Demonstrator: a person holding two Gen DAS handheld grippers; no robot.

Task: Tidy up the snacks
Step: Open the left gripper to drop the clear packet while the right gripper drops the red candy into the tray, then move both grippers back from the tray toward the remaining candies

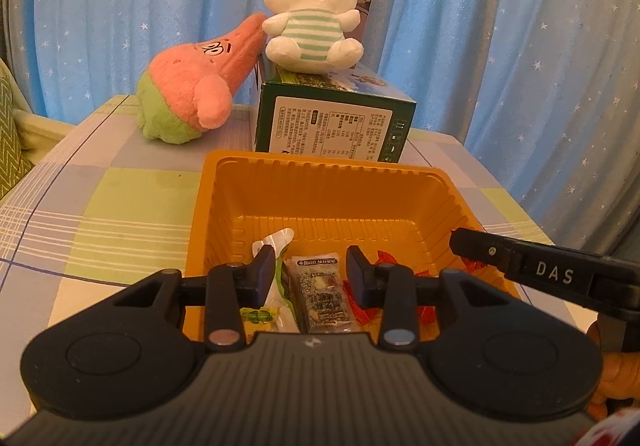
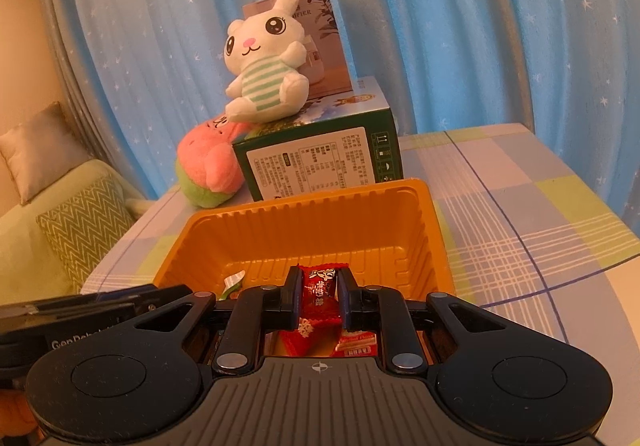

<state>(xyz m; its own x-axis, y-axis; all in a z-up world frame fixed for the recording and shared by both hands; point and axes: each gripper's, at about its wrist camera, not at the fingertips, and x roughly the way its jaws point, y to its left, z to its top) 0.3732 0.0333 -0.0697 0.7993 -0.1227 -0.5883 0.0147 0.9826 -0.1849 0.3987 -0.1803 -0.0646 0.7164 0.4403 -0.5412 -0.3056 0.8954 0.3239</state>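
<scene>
My right gripper has its jaws clamped on the red candy packet over the orange tray on the desk, while my left gripper's half-open jaws hover empty above the dark snack bar lying lengthwise between them.

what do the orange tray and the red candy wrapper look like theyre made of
Orange tray: probably thin moulded plastic, semi-gloss, going by its ribbed walls and rolled rim. Red candy wrapper, pinched in the right gripper: looks like glossy plastic film, crinkled and shiny.
</scene>
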